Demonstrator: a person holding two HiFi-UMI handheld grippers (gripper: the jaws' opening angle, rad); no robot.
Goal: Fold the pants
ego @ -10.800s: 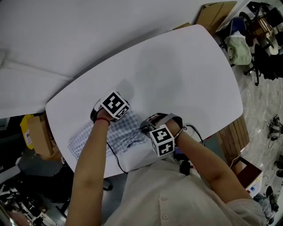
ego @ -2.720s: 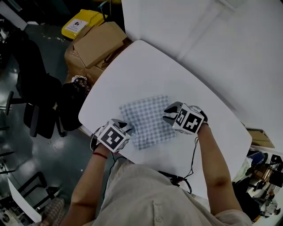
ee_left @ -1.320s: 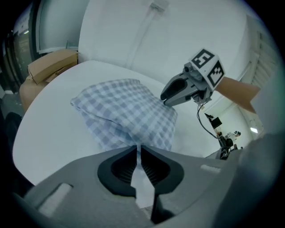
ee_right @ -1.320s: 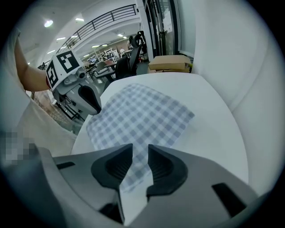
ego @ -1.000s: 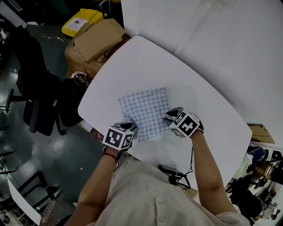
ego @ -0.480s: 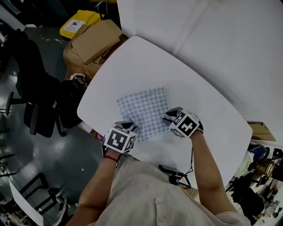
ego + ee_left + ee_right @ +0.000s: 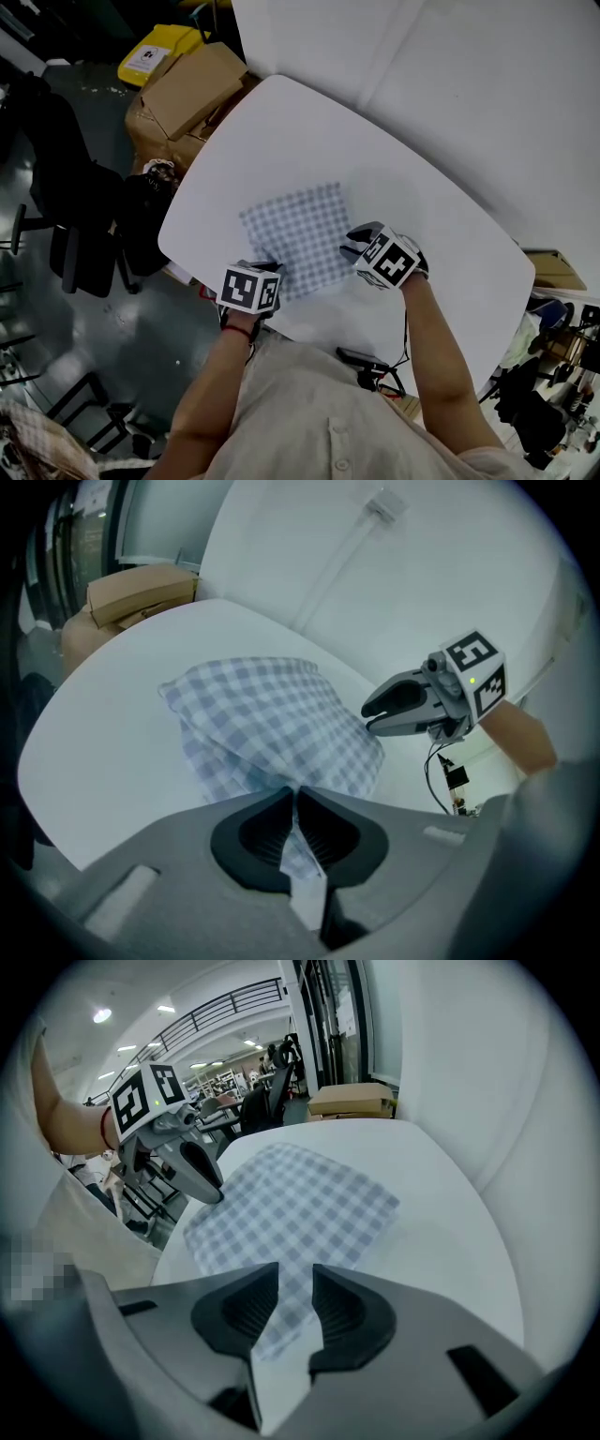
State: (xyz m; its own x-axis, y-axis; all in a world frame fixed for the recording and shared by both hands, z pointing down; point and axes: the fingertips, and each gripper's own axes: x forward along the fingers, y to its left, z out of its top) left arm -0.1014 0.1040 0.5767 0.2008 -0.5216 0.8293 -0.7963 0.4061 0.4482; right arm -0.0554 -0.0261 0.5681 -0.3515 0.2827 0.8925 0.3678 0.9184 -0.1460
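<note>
Head view: the pants lie on the table as a flat, roughly square plaid packet. Most of the folding looks done, with perhaps one more fold left. The left gripper and the right gripper sit at the pants' near edge. Beyond the pants, off the table, a cardboard box stands closed, its contents unseen.

Left gripper view: its jaws have just been closing and now pinch the pants' near corner.

Right gripper view: its jaws stand apart over the pants' near edge, gripping nothing.
</note>
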